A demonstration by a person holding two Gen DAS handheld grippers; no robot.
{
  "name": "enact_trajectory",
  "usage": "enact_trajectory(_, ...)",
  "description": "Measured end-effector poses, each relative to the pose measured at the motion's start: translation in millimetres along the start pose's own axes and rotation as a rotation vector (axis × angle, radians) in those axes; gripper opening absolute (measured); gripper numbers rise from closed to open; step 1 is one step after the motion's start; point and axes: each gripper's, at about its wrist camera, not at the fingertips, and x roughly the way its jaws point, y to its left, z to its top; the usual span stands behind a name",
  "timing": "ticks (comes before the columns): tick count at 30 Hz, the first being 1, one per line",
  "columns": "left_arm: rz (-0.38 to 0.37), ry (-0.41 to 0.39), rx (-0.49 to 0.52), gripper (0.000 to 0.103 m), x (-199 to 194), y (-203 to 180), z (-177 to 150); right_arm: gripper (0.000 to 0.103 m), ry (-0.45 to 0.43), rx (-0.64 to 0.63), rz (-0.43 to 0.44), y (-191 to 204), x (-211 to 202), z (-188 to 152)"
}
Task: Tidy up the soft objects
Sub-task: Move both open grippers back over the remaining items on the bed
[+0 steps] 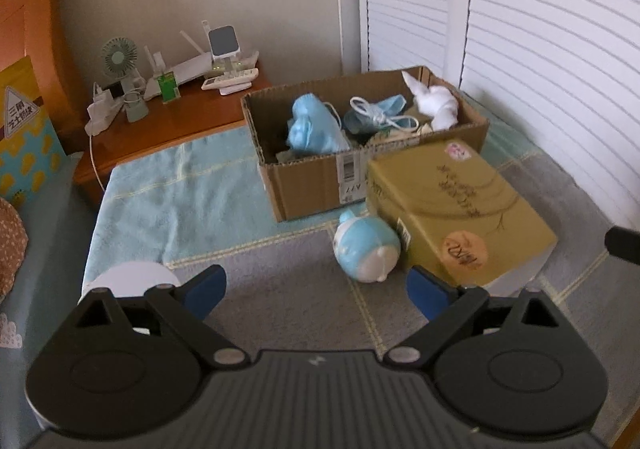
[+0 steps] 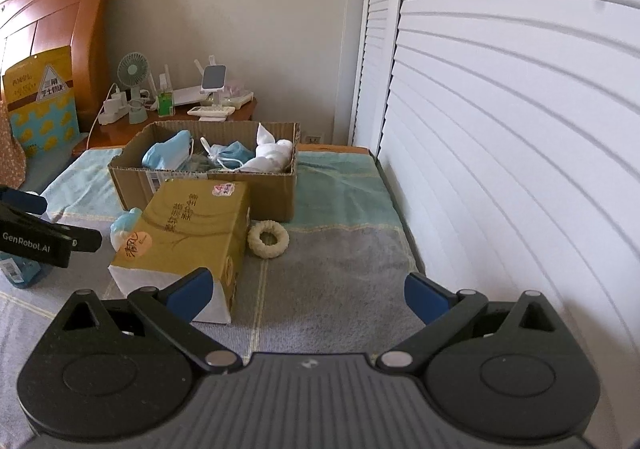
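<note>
An open cardboard box (image 1: 312, 185) (image 2: 276, 189) stands on the bed and holds blue face masks (image 1: 316, 125) (image 2: 166, 155) and a white knotted cloth (image 1: 436, 101) (image 2: 272, 153). A blue and white plush toy (image 1: 366, 249) (image 2: 122, 227) lies in front of the box, against a yellow tissue pack (image 1: 460, 205) (image 2: 188, 233). A cream ring-shaped soft toy (image 2: 268, 239) lies right of the pack. My left gripper (image 1: 316, 289) is open and empty, just short of the plush. My right gripper (image 2: 308, 293) is open and empty, short of the ring.
The bed has a grey blanket (image 2: 332, 289) and a light blue towel (image 1: 180, 197). A wooden nightstand (image 1: 168, 121) with a small fan (image 1: 118, 61), chargers and a phone stand sits behind. White louvred doors (image 2: 500, 129) run along the right. A white round object (image 1: 132, 277) lies by my left finger.
</note>
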Motion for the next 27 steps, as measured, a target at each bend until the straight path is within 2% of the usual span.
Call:
enact_trajectory(4,-0.018,0.01,0.034,0.097,6,0,-2,0.103,0.015,-0.012,-0.004,1,6,0)
enact_trajectory(9,-0.046,0.022,0.124,0.097,13,-5,-2,0.103,0.027,-0.015,-0.005,2,13,0)
enact_trajectory(14,-0.105,0.035,0.203,0.097,20,-5,-3,0.103,0.042,-0.02,-0.007,1,18,-2)
enact_trajectory(18,-0.091,0.036,0.287,0.096,25,-12,-2,0.103,0.052,-0.022,-0.005,0,23,-4)
enact_trajectory(21,-0.086,0.039,0.345,0.087,30,-15,-2,0.103,0.065,-0.026,-0.011,-1,28,-4)
enact_trajectory(25,-0.108,0.042,0.361,0.077,37,-14,1,0.103,0.077,-0.026,-0.014,-4,33,-4)
enact_trajectory(27,-0.119,0.039,0.364,0.075,40,-15,3,0.103,0.08,-0.022,-0.017,-5,35,-4)
